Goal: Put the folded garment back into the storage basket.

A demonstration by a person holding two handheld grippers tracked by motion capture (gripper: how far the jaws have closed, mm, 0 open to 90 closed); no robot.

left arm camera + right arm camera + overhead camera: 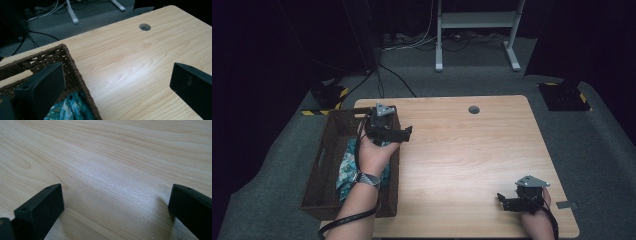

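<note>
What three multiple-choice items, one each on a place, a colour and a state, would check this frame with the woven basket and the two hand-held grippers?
1. Where does the dark brown woven wicker basket sit on the light wooden table?
A. at its left edge
B. at its middle
C. at its far right corner

2. What colour is the patterned cloth lying in the basket?
A. red and white
B. teal and blue-green
C. plain yellow

3. How do the jaws of the left gripper stand?
A. shut on the cloth
B. shut with nothing between them
C. wide open with nothing between them

Answers: 1 A, the basket lines the table's left side in the high view. 2 B, teal folds show inside the basket wall in the left gripper view. 3 C, that view shows bare table between the parted jaws.
</note>
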